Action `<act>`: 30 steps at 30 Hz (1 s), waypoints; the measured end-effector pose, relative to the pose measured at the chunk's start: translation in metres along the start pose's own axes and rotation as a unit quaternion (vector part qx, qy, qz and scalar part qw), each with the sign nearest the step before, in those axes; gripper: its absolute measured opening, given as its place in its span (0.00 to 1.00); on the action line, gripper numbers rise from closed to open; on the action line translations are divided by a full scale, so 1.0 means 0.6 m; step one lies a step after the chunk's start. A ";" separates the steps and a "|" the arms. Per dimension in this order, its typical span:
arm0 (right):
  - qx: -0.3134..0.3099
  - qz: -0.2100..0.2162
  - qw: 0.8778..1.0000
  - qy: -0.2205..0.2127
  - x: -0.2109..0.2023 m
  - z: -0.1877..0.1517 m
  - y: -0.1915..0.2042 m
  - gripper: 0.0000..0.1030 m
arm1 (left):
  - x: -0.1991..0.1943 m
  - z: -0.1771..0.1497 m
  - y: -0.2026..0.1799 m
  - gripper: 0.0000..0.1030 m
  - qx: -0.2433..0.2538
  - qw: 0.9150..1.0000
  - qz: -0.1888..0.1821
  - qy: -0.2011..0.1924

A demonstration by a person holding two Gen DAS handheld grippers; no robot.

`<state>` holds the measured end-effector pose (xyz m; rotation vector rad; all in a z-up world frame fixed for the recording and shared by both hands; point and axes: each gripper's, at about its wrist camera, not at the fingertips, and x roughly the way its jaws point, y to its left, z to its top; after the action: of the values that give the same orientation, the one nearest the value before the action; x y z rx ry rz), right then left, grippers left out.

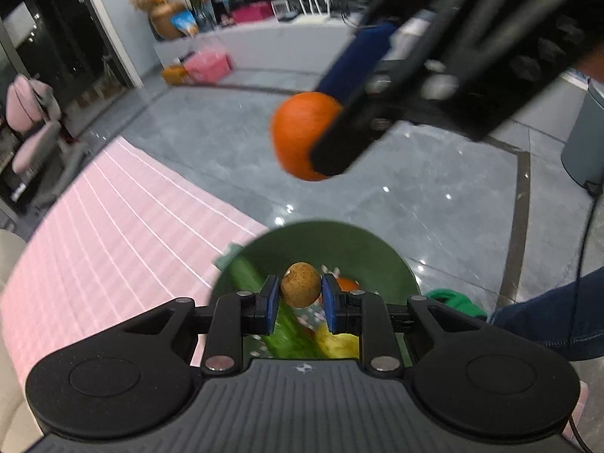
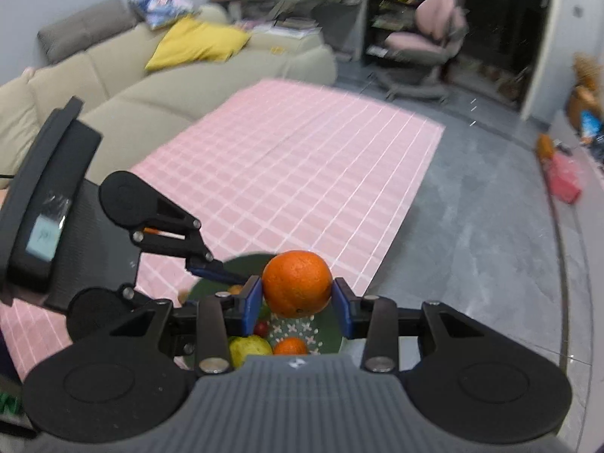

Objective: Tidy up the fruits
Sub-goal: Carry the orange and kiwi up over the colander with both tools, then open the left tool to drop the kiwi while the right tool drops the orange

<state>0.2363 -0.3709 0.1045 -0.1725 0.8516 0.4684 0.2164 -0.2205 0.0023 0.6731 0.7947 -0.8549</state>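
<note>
My left gripper (image 1: 301,294) is shut on a small brown speckled round fruit (image 1: 300,284), held above a green bowl (image 1: 362,249). The bowl holds a green vegetable (image 1: 245,277), a yellow fruit (image 1: 338,343) and a small orange fruit (image 1: 347,284). My right gripper (image 2: 297,298) is shut on a large orange (image 2: 297,282), also above the green bowl (image 2: 328,330). In the left wrist view the right gripper (image 1: 332,139) comes in from the upper right with the orange (image 1: 298,136). The bowl in the right wrist view shows a yellow-green fruit (image 2: 249,349), a small orange (image 2: 290,346) and a red fruit (image 2: 260,327).
A pink checked cloth (image 2: 294,173) lies on the grey tiled floor (image 1: 434,204). A beige sofa (image 2: 158,87) with a yellow cushion (image 2: 196,41) stands behind it. A pink chair (image 2: 426,41) is at the back. A person's leg in jeans (image 1: 558,313) is at the right.
</note>
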 end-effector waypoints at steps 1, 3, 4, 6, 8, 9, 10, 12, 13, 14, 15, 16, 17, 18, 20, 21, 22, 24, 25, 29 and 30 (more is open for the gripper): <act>-0.009 0.010 1.000 0.012 0.020 0.002 -0.008 0.36 | 0.016 -0.004 -0.004 0.26 -0.003 1.000 -0.006 0.004; -0.036 0.031 0.998 0.036 0.059 -0.004 -0.017 0.36 | 0.040 -0.003 -0.008 0.26 -0.009 1.000 -0.016 0.011; -0.051 0.041 0.997 0.044 0.074 -0.008 -0.020 0.36 | 0.055 -0.005 -0.012 0.26 -0.011 1.000 -0.019 0.015; -0.094 0.060 0.992 0.061 0.111 -0.014 -0.021 0.36 | 0.071 -0.004 -0.013 0.26 -0.014 0.999 -0.021 0.021; -0.112 0.072 0.988 0.076 0.145 -0.022 -0.027 0.36 | 0.090 0.000 -0.017 0.26 -0.019 0.999 -0.023 0.026; -0.113 0.076 0.987 0.083 0.160 -0.024 -0.031 0.36 | 0.098 0.001 -0.015 0.26 -0.022 0.999 -0.025 0.028; -0.114 0.078 0.986 0.091 0.175 -0.025 -0.035 0.36 | 0.106 0.003 -0.016 0.26 -0.024 0.999 -0.027 0.031; -0.120 0.081 0.984 0.105 0.202 -0.028 -0.042 0.36 | 0.120 0.007 -0.019 0.26 -0.022 0.999 -0.030 0.036; -0.123 0.083 0.983 0.108 0.214 -0.028 -0.044 0.36 | 0.129 0.008 -0.022 0.26 -0.019 0.999 -0.032 0.040; -0.124 0.086 0.982 0.112 0.224 -0.030 -0.043 0.36 | 0.130 0.007 -0.022 0.26 -0.019 0.998 -0.032 0.043; -0.123 0.092 0.981 0.115 0.233 -0.031 -0.045 0.36 | 0.134 0.006 -0.021 0.26 -0.019 0.998 -0.031 0.046; -0.125 0.095 0.981 0.116 0.240 -0.032 -0.046 0.34 | 0.139 0.006 -0.020 0.26 -0.021 0.998 -0.032 0.048; -0.128 0.099 0.980 0.116 0.244 -0.033 -0.046 0.28 | 0.143 0.007 -0.018 0.26 -0.023 0.998 -0.032 0.050; -0.132 0.104 0.979 0.116 0.248 -0.032 -0.048 0.27 | 0.146 0.007 -0.015 0.26 -0.025 0.998 -0.032 0.052; -0.138 0.109 0.978 0.115 0.255 -0.028 -0.046 0.27 | 0.150 0.005 -0.013 0.26 -0.026 0.998 -0.033 0.055; -0.143 0.110 0.977 0.116 0.260 -0.025 -0.047 0.27 | 0.151 0.004 -0.011 0.26 -0.027 0.998 -0.032 0.057; -0.145 0.107 0.977 0.118 0.264 -0.025 -0.049 0.27 | 0.151 0.001 -0.014 0.26 -0.028 0.997 -0.031 0.058; -0.145 0.102 0.977 0.120 0.270 -0.022 -0.053 0.27 | 0.151 -0.002 -0.017 0.26 -0.033 0.997 -0.030 0.062; -0.144 0.101 0.977 0.120 0.272 -0.021 -0.055 0.27 | 0.151 -0.003 -0.016 0.28 -0.035 0.997 -0.032 0.063; -0.143 0.103 0.977 0.118 0.272 -0.020 -0.056 0.27 | 0.155 0.006 -0.010 0.34 -0.035 0.997 -0.029 0.065; -0.144 0.102 0.977 0.118 0.271 -0.021 -0.055 0.27 | 0.154 0.007 -0.011 0.36 -0.032 0.997 -0.029 0.065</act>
<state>0.3350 -0.3509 -0.0278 -0.4170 1.0367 0.7766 0.2504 -0.2630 -0.0731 0.6561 0.9580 -0.8422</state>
